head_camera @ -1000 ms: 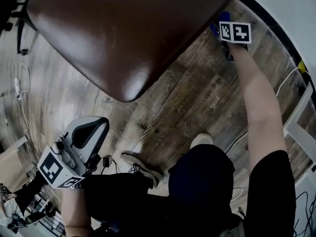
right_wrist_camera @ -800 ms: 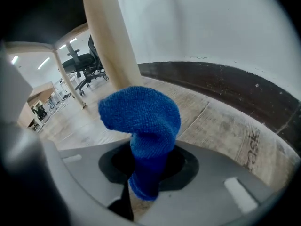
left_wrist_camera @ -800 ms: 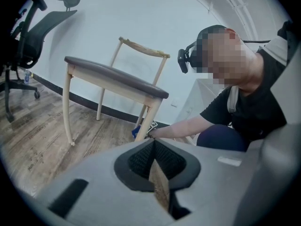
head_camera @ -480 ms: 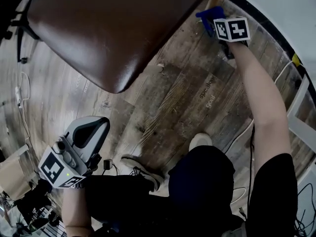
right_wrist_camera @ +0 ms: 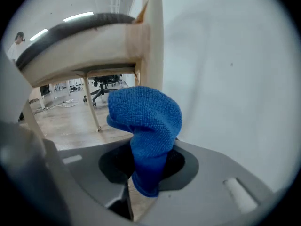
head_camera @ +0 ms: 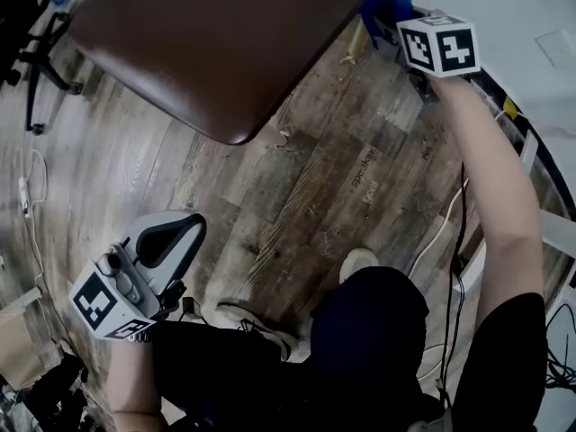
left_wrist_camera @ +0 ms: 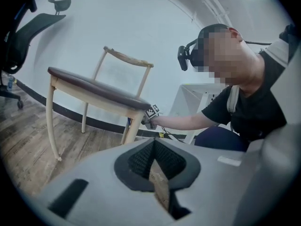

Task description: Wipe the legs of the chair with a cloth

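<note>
Right gripper (head_camera: 402,31), at 1 o'clock in the head view: jaws clamped on blue cloth (right_wrist_camera: 146,121), which bulges forward at the pale chair leg (right_wrist_camera: 153,36) just under the brown seat (head_camera: 216,43); contact with the leg not confirmable. Left gripper (head_camera: 155,257), at 8 o'clock low over the wood floor (head_camera: 342,169): jaws together, nothing between them, well apart from the chair.

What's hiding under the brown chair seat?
Under the seat you can see a pale wooden frame, thin legs and wooden floor, with a blue cloth by one leg. From above, the seat hides nearly all of that.
</note>
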